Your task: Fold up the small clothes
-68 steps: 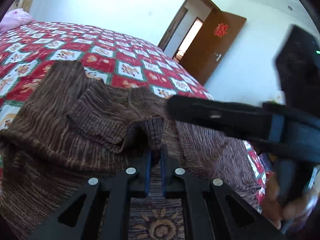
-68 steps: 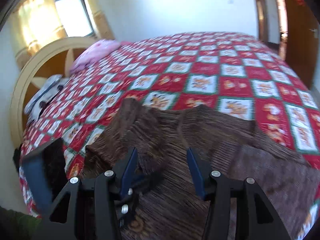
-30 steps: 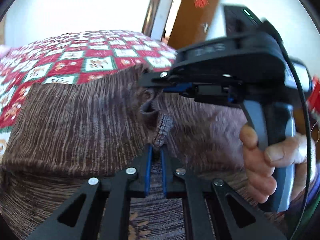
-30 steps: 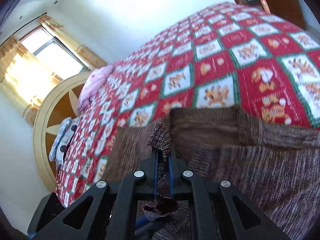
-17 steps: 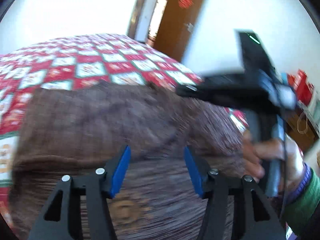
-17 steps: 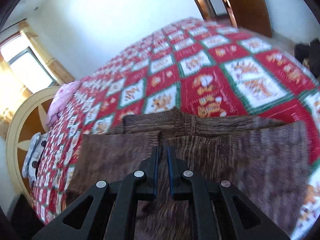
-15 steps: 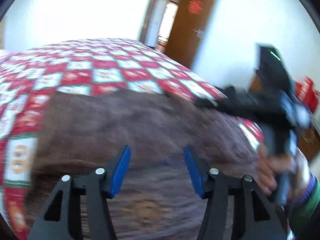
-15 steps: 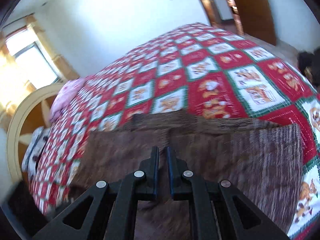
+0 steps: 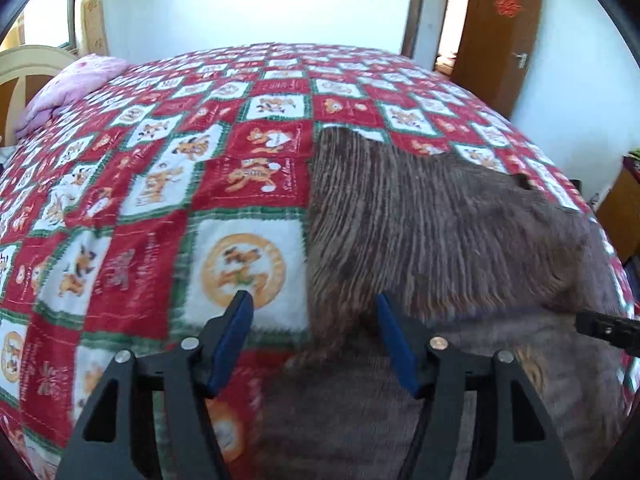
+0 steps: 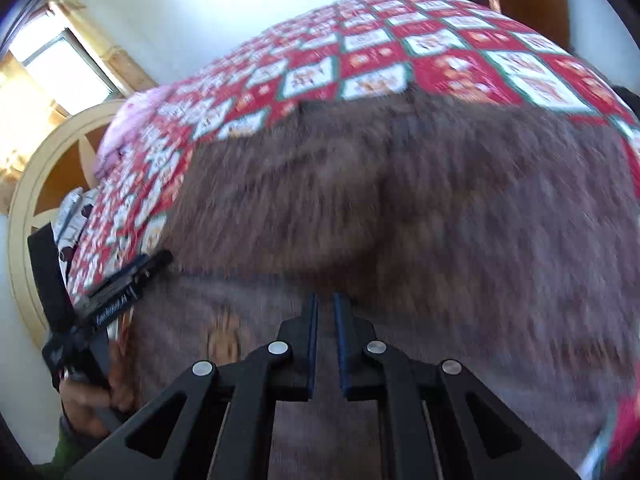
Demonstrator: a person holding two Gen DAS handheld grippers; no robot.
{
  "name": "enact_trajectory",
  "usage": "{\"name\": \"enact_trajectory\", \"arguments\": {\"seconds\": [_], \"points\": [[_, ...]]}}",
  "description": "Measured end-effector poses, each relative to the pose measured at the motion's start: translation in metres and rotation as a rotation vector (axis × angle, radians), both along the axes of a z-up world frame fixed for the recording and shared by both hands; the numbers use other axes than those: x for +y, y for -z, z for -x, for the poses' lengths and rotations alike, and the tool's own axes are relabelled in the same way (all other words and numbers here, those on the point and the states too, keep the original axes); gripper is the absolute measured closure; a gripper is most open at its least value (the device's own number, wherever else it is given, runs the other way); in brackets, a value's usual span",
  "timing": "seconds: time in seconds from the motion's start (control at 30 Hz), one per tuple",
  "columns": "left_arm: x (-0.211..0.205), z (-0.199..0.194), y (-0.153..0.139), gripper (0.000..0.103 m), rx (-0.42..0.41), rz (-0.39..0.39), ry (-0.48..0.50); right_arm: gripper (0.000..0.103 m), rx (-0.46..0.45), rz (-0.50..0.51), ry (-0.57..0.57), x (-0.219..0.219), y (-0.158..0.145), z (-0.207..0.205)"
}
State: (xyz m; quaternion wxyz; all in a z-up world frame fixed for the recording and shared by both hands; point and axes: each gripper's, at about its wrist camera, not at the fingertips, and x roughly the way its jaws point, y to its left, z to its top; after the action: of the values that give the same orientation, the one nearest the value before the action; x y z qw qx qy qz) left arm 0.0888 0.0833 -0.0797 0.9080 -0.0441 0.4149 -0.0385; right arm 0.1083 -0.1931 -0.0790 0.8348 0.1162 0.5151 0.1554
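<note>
A brown knitted sweater [image 9: 432, 224] lies flat on the red patterned bedspread [image 9: 168, 168], folded into a rough rectangle. My left gripper [image 9: 314, 312] is open and empty, low over the sweater's left edge, one finger over bedspread, the other over knit. In the right wrist view the sweater [image 10: 420, 200] fills the middle, blurred. My right gripper [image 10: 325, 304] has its jaws nearly together over the sweater's near part; nothing shows between them. The left gripper [image 10: 132, 270] shows at the left edge of that view. The tip of the right gripper [image 9: 608, 330] pokes in at the right of the left wrist view.
A pink folded blanket [image 9: 68, 88] lies at the head of the bed by a cream headboard [image 10: 44, 184]. A brown door [image 9: 504, 32] stands open at the back right. A wooden cabinet [image 9: 618, 208] stands beside the bed on the right.
Both grippers held the sweater's sleeve cuff and carried it across. The left gripper opened and let go, then slid to the sweater's left edge. The sweater now lies flat.
</note>
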Motion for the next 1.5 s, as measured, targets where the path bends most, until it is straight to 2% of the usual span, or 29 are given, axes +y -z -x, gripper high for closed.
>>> {"name": "enact_trajectory", "arguments": {"seconds": [0.07, 0.13, 0.17, 0.23, 0.27, 0.3, 0.43, 0.53, 0.6, 0.73, 0.83, 0.93, 1.1, 1.17, 1.33, 1.43, 1.5], "points": [[0.012, 0.02, -0.009, 0.036, -0.027, 0.035, 0.028, 0.094, -0.06, 0.01, -0.013, -0.008, -0.023, 0.032], [0.023, 0.043, -0.018, 0.031, -0.063, 0.044, 0.058, 0.093, -0.113, 0.028, -0.004, -0.015, -0.042, 0.061], [0.027, 0.049, -0.021, 0.026, -0.073, 0.042, 0.07, 0.087, -0.147, 0.043, 0.017, -0.022, -0.053, 0.079], [0.036, 0.063, -0.024, 0.025, -0.09, 0.037, 0.109, 0.069, -0.188, 0.05, 0.063, -0.033, -0.067, 0.109], [0.038, 0.071, -0.025, 0.025, -0.094, 0.036, 0.134, 0.056, -0.204, 0.045, 0.092, -0.04, -0.071, 0.125], [0.041, 0.08, -0.026, 0.022, -0.092, 0.037, 0.163, 0.052, -0.217, 0.037, 0.119, -0.046, -0.073, 0.141], [0.048, 0.11, -0.025, 0.016, -0.06, 0.062, 0.276, 0.052, -0.225, 0.028, 0.14, -0.051, -0.076, 0.187], [0.052, 0.133, -0.022, 0.016, -0.032, 0.045, 0.333, 0.052, -0.22, 0.063, 0.158, -0.053, -0.074, 0.218], [0.055, 0.148, -0.02, 0.016, -0.014, 0.026, 0.362, 0.052, -0.216, 0.048, 0.174, -0.055, -0.071, 0.232], [0.065, 0.168, -0.011, 0.016, 0.058, 0.043, 0.385, 0.052, -0.206, 0.005, 0.202, -0.064, -0.063, 0.255], [0.072, 0.181, -0.001, 0.017, 0.139, 0.107, 0.392, 0.052, -0.198, -0.005, 0.231, -0.068, -0.059, 0.264], [0.073, 0.189, 0.007, 0.017, 0.185, 0.133, 0.39, 0.052, -0.208, -0.031, 0.247, -0.072, -0.059, 0.275], [0.059, 0.197, 0.029, 0.033, 0.32, 0.178, 0.417, 0.052, -0.196, 0.012, 0.254, -0.077, -0.062, 0.291], [0.057, 0.201, 0.028, 0.033, 0.299, 0.181, 0.412, 0.052, -0.185, 0.04, 0.276, -0.082, -0.061, 0.298], [0.062, 0.201, 0.034, 0.044, 0.341, 0.3, 0.397, 0.052, -0.157, 0.036, 0.366, -0.109, -0.058, 0.325], [0.06, 0.202, 0.033, 0.055, 0.34, 0.315, 0.413, 0.052, -0.129, 0.005, 0.382, -0.117, -0.05, 0.339], [0.056, 0.203, 0.033, 0.066, 0.335, 0.338, 0.416, 0.052, -0.106, -0.05, 0.368, -0.115, -0.041, 0.346]]}}
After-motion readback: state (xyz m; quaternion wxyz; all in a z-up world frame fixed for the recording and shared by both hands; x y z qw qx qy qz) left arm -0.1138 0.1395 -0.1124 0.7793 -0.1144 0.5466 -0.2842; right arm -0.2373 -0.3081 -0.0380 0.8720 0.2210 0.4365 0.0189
